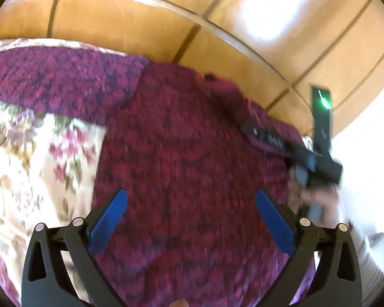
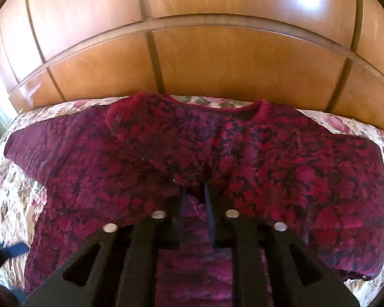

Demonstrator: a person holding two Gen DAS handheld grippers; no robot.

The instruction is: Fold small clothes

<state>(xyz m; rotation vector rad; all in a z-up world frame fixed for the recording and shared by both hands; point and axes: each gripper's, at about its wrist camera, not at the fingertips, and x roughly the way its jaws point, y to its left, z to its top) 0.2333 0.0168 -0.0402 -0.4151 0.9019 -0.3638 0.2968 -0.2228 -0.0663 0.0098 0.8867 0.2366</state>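
Knit sweater [image 2: 217,158] partly folded on floral bedspread [image 1: 38,153]; more folds to go.
L gripper [image 1: 190,199] spread wide, holding nothing, over body; L sleeve laid across chest; R gripper [image 2: 195,192] jaws narrow w/ fabric between, can't tell if pinched; R sleeve still out.

Past the far edge of the floral bedspread [image 2: 340,122] the wooden wardrobe doors [image 2: 192,58] stand as a wall, the knitted sweater [image 2: 268,168] covers most of that bedspread, leaving bare strips at both sides, and the air above the sweater is open.
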